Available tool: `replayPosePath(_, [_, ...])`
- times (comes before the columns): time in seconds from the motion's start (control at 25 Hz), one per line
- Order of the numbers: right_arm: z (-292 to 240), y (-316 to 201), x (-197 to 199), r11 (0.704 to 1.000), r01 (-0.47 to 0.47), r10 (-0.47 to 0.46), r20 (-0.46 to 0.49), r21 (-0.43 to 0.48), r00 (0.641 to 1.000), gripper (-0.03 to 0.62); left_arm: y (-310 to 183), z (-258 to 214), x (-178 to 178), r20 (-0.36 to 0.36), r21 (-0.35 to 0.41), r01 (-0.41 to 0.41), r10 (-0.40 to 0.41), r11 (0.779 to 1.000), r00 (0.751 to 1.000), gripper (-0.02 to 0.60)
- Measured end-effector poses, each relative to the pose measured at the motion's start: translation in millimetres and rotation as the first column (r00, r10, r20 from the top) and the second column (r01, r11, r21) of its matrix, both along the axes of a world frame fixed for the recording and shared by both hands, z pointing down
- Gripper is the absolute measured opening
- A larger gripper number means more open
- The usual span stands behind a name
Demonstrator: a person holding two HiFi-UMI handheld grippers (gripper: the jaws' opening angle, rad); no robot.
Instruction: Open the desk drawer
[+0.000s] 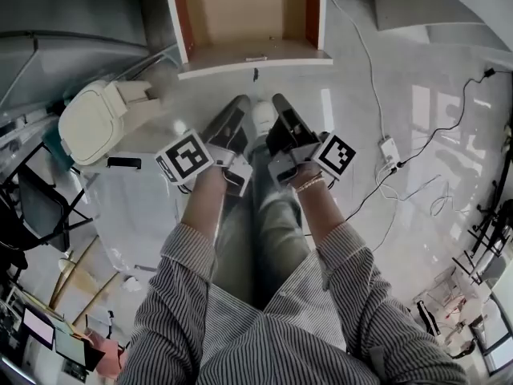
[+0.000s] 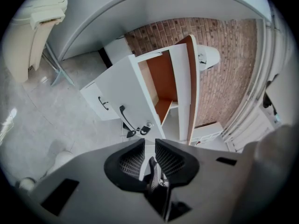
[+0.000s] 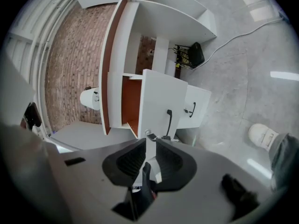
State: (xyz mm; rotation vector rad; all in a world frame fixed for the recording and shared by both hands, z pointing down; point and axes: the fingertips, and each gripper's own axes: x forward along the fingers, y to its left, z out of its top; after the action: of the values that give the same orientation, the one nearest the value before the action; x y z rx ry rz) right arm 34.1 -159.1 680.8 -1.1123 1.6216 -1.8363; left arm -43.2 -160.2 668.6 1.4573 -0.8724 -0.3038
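Note:
The desk drawer point(image 1: 244, 10) stands pulled out, its brown inside showing behind a white front panel point(image 1: 256, 61). Both grippers hang side by side in front of that panel and touch nothing. My left gripper point(image 1: 237, 104) is open with nothing between its pads. In the left gripper view the drawer front point(image 2: 126, 92) and its black handle point(image 2: 125, 118) lie just beyond the left gripper point(image 2: 148, 146). My right gripper point(image 1: 282, 103) is open too, and empty. The right gripper view shows the handle point(image 3: 168, 121) on the white front point(image 3: 161, 97) ahead of the right gripper point(image 3: 150, 146).
A beige seat point(image 1: 92, 119) stands to the left on the glossy floor. White cables and a power strip point(image 1: 389, 147) trail at the right. A lower drawer with a small handle point(image 2: 103, 104) sits beneath the open one. Behind the desk is a brick wall point(image 2: 224, 55). My shoe point(image 1: 260, 123) shows between the grippers.

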Motion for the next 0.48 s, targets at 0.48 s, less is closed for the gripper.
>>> replayPosePath(0.48, [-79,71,-6,0.997,-0.045,0.046,-0.021,0.06,0.999,0.06,58,-91,-11,0.075,0.166,-0.123,0.112,0.978,0.991,0.026])
